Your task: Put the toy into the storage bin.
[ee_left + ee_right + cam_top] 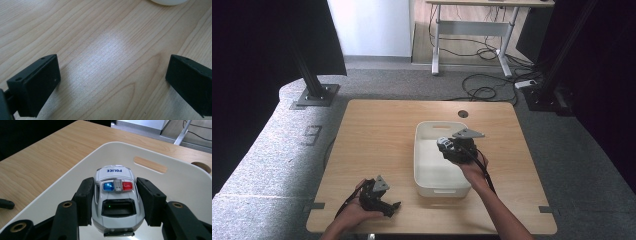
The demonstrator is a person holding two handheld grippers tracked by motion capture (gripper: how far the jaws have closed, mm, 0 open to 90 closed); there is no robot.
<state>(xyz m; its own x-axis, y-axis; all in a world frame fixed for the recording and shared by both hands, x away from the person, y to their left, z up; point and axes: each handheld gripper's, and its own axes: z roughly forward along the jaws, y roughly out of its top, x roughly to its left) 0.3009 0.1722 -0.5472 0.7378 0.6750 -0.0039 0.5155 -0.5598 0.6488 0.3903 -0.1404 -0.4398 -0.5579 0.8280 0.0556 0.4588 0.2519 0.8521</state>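
Looking down from the high view, I see my right gripper (446, 145) holding the toy police car (444, 144) above the white bin (428, 185), inside its far right part, while my left gripper (393, 206) rests on the table (377, 125) left of the bin's near corner. Through the left gripper view the jaws stand wide apart on bare wood, nothing between them, so no trouble there. Through the right gripper view the pads (85, 200) clamp the car's (117, 200) smooth flanks; I judge it could slip nose-down, or bounce and roll inside the bin (175, 180) if I release from too high.
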